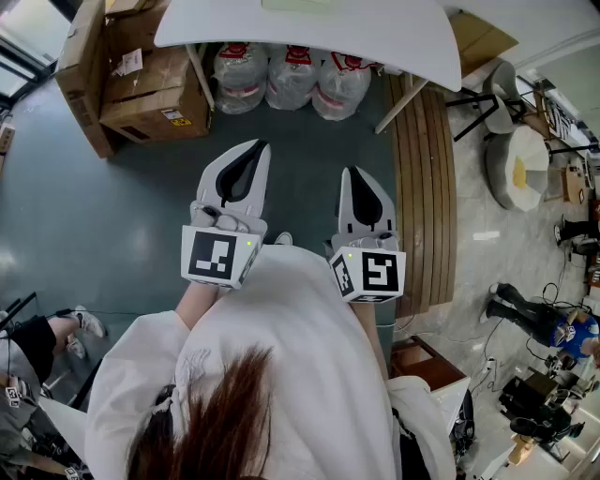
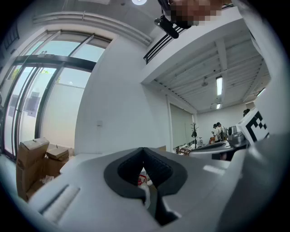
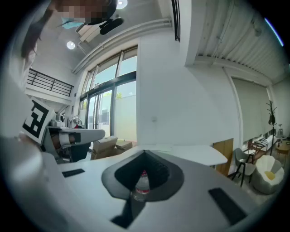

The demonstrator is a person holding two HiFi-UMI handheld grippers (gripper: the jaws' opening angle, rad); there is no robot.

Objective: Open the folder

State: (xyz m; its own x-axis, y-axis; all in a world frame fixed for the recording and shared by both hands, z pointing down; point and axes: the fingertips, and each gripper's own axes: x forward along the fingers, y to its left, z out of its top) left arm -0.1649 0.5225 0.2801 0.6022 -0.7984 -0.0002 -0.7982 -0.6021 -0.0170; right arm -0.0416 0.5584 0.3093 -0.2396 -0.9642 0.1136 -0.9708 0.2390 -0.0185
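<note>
On the table (image 1: 375, 37), the folder (image 1: 298, 5) lies beyond left gripper (image 1: 259, 144) and right gripper (image 1: 355, 172)

- Your table (image 1: 375, 37) runs off the head view's top edge, and a pale green sliver (image 1: 300, 5) on it cannot be identified.
- It hides the tops of the water bottles (image 1: 289, 80).
- The left gripper (image 1: 257, 146) and right gripper (image 1: 355, 172) cover your hands.

You are in an open-plan office: a white surface (image 1: 309, 33), cardboard boxes (image 1: 150, 84) left of it, large water bottles (image 1: 291, 80) beneath it, tall windows (image 3: 106, 113) further left, chairs (image 1: 520, 164) to its right.
</note>
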